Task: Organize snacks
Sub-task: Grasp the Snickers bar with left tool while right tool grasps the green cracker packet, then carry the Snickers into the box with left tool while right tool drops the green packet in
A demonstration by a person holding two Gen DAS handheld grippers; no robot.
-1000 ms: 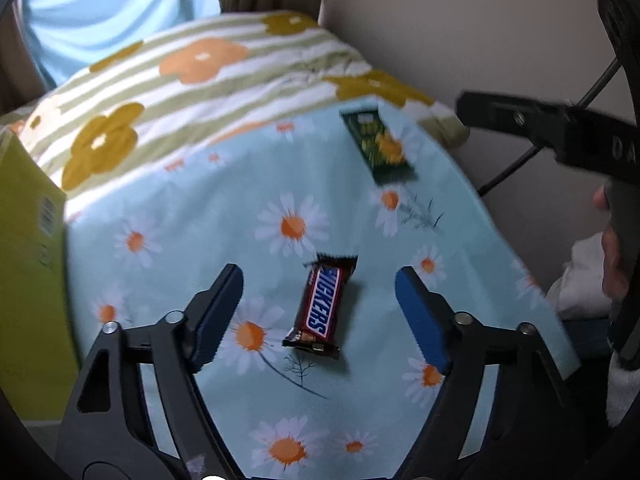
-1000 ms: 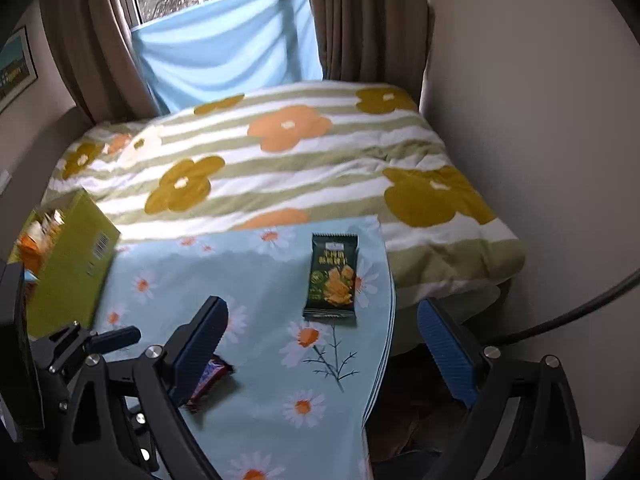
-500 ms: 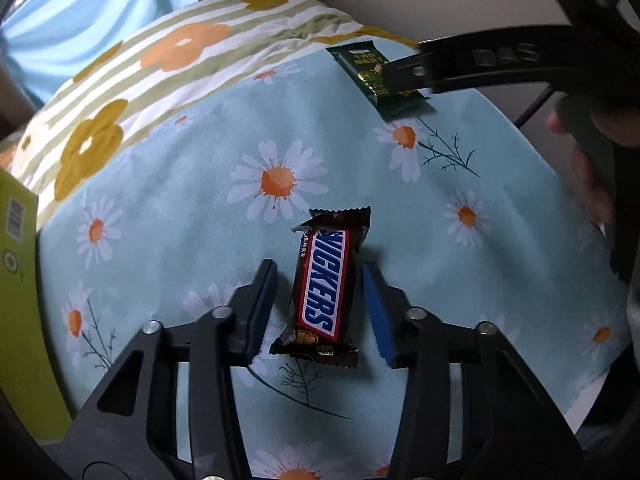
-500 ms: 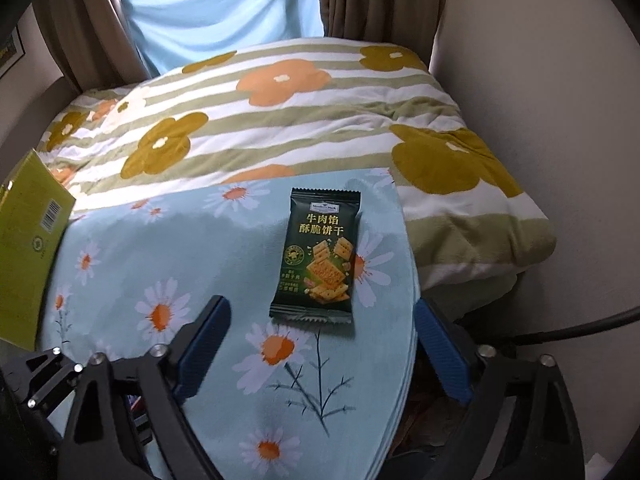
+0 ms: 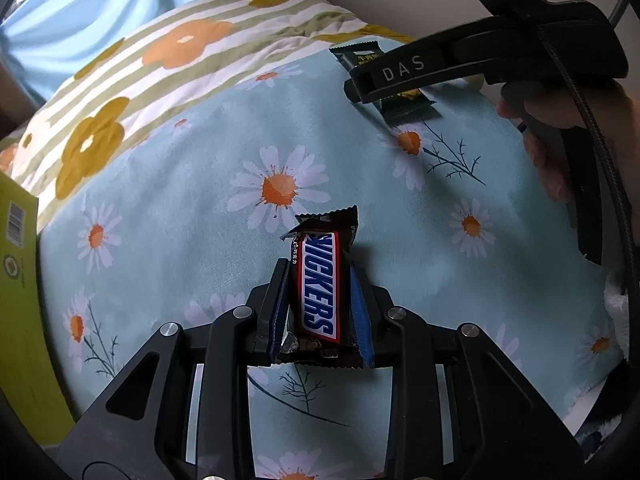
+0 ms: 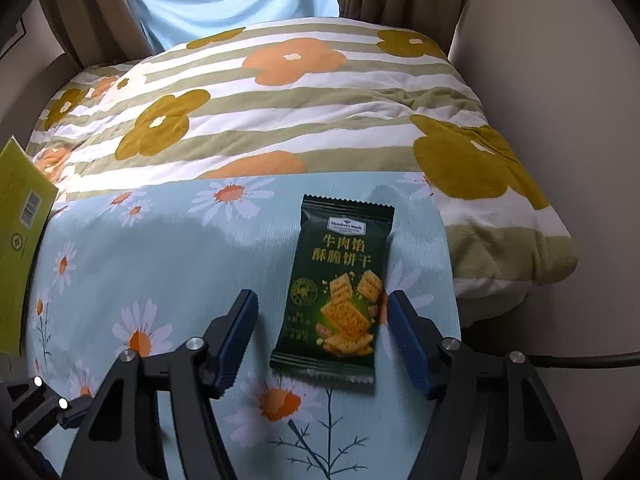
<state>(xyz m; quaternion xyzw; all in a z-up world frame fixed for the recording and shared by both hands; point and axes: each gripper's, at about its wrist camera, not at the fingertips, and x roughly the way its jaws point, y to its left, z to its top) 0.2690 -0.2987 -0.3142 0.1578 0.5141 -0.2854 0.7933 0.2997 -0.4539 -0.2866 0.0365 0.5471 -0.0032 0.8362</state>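
A: Left gripper [image 5: 321, 304]? Its jaws are clamped tight on the Snickers bar [image 5: 320, 285], which sits mid-way across the daisy cloth [image 5: 180, 208].

B: And the right gripper [image 6: 320, 336]: its jaws are closing around the green cracker packet [image 6: 340, 292], pads not pressing yet. The packet lies near the cloth's right edge, by the flowered quilt [image 6: 280, 100]. A yellow box [image 6: 18, 240] is at the left edge.
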